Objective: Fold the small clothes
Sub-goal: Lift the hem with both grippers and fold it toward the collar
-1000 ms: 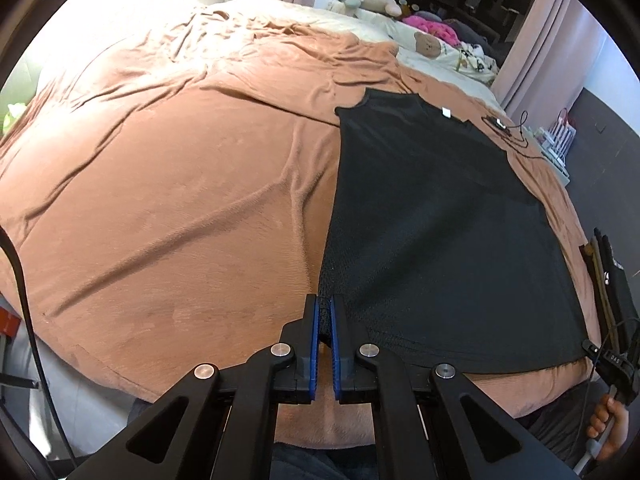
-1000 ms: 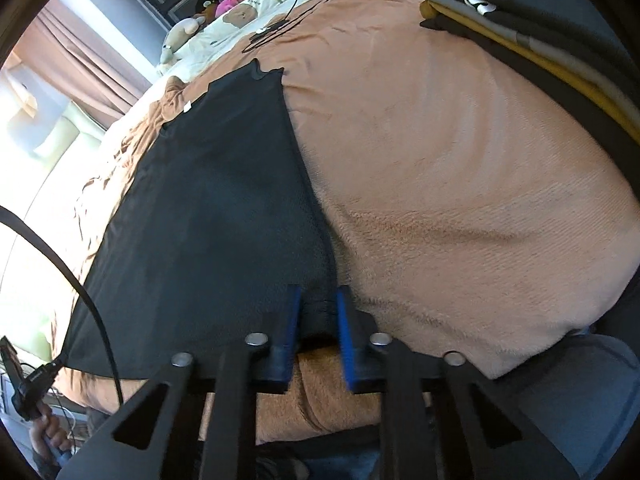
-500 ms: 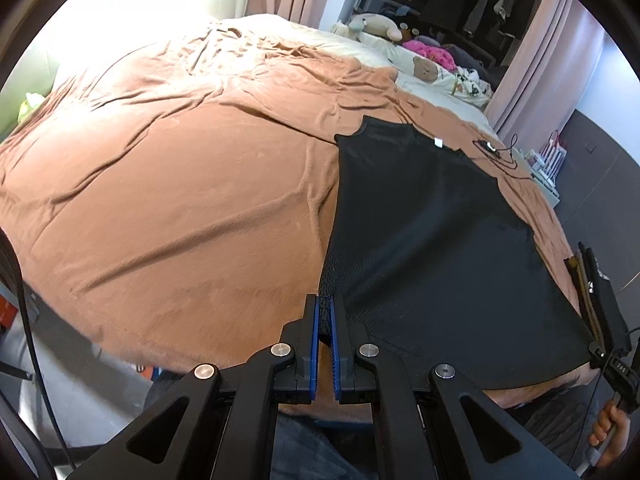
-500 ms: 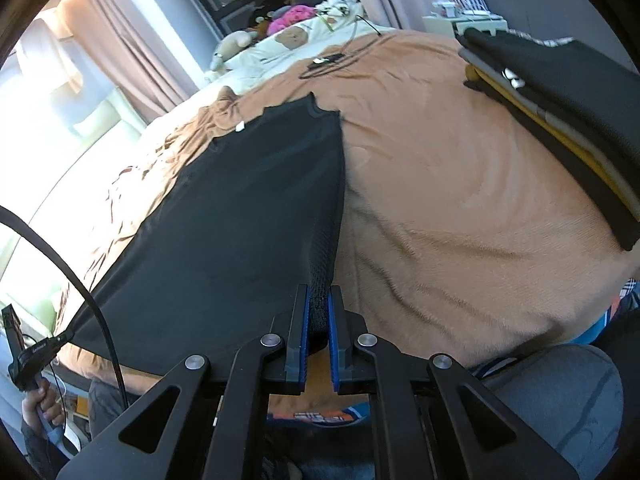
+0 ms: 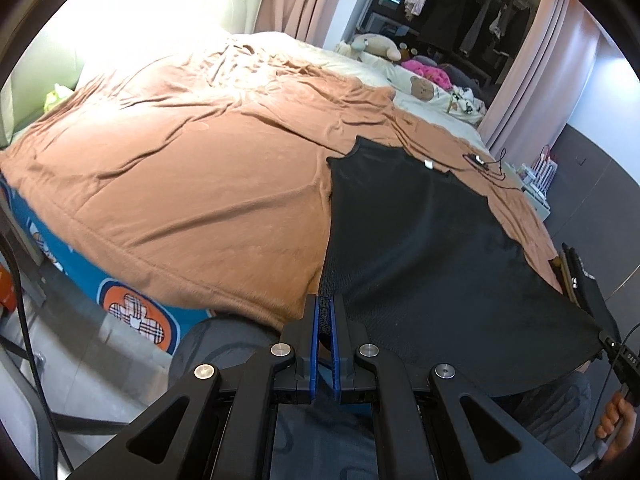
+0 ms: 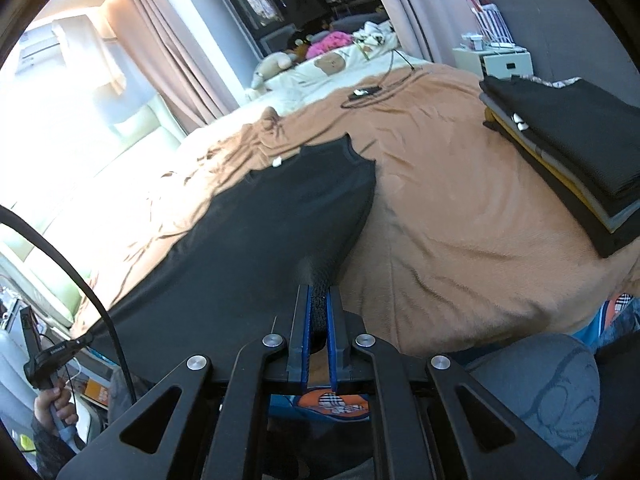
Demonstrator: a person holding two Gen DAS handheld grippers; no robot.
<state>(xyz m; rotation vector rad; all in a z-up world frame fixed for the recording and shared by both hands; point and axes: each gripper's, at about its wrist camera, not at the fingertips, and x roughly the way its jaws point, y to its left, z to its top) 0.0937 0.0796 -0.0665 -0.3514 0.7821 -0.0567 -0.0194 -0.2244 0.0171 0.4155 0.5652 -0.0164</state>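
A black sleeveless top (image 5: 420, 248) lies spread on the brown bedspread (image 5: 192, 176), neck end far, hem end lifted off the bed's near edge. My left gripper (image 5: 325, 308) is shut on the hem's left corner. My right gripper (image 6: 319, 300) is shut on the hem's right corner, where the black top (image 6: 280, 232) bunches up between the blue pads. The hem hangs stretched between both grippers above a person's grey-trousered knees (image 5: 224, 344). The other gripper shows at the right edge of the left wrist view, held by a hand (image 5: 616, 424).
A stack of folded clothes (image 6: 568, 152) sits at the bed's right side. A black cable with a small device (image 6: 364, 92) lies beyond the top. Plush toys and pillows (image 5: 424, 84) lie at the far end. A white bedside table (image 6: 500, 60) stands at the right.
Both grippers have drawn back and up from the bed edge, lifting the hem. The right jaws closed fully on the corner. More of the room and the mattress side now shows.
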